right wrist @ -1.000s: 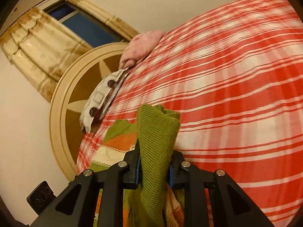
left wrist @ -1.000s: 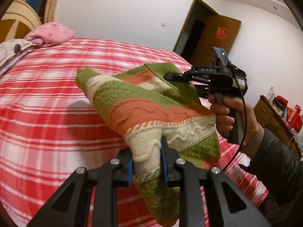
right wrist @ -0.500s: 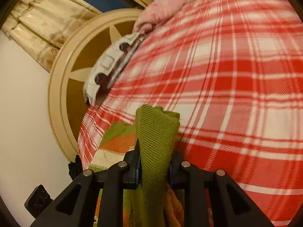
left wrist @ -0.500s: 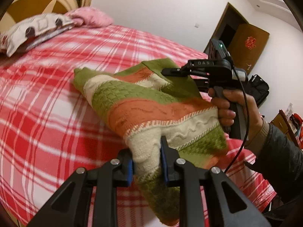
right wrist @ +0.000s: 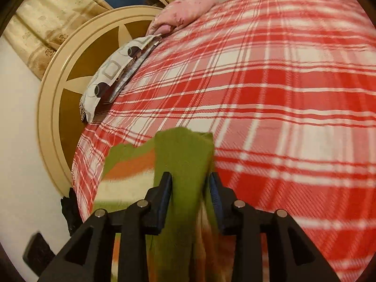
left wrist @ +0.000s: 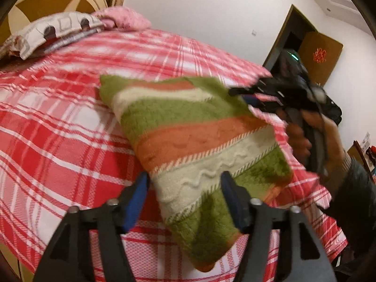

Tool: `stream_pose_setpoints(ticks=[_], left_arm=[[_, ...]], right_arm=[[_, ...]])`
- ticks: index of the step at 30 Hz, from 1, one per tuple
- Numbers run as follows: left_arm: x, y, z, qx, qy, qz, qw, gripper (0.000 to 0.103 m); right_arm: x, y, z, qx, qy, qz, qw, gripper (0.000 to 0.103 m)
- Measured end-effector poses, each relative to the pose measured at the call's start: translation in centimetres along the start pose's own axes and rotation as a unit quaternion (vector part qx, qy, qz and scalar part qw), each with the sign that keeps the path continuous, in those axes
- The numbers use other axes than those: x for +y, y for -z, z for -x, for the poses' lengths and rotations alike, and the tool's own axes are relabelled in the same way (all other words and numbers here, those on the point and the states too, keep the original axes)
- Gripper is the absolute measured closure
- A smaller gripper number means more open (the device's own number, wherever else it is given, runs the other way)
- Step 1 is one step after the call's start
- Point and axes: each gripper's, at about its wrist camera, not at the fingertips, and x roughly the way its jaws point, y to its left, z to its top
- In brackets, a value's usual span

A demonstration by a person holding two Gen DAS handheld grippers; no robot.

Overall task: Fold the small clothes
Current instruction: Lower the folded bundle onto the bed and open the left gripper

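A small knit sweater (left wrist: 195, 141) with green, orange and cream stripes lies folded on the red plaid bed. My left gripper (left wrist: 184, 188) is open, its blue-padded jaws apart on either side of the sweater's near edge. My right gripper (right wrist: 190, 188), also seen in the left wrist view (left wrist: 244, 94) at the sweater's far right corner, has its jaws slightly apart around the green edge (right wrist: 183, 155) of the sweater. The picture is motion-blurred.
The red and white plaid bedspread (right wrist: 282, 94) covers the bed. A patterned pillow (left wrist: 54, 33) and a pink cloth (left wrist: 122, 20) lie by the round wooden headboard (right wrist: 61, 89). A doorway (left wrist: 291, 37) and dresser (left wrist: 362, 150) stand at the right.
My left gripper has opened and let go of the sweater. My right gripper's jaws have widened a little. The sweater has come down onto the bed.
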Motion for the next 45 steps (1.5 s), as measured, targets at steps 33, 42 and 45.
stream_pose_setpoints(ticks=[33,42,45], left_arm=[[0.9,-4.4,-2.9,-0.022,-0.143,-0.036,0.9888,0.002],[1.5,-4.2,-6.6,0.014,-0.138,-0.029,0.9899,0.000],[1.4,-4.2,-7.3,0.014,-0.134,-0.034,0.9903,0.000]], right_arm=[[6.0,6.8,5.5,-0.041,0.030,0.089,0.995,0.091],[1.1,5.9,0.1,0.006,0.053,0.014,0.998,0.092],[1.1,5.8,-0.3,0.009,0.071,0.033,0.997,0.093]])
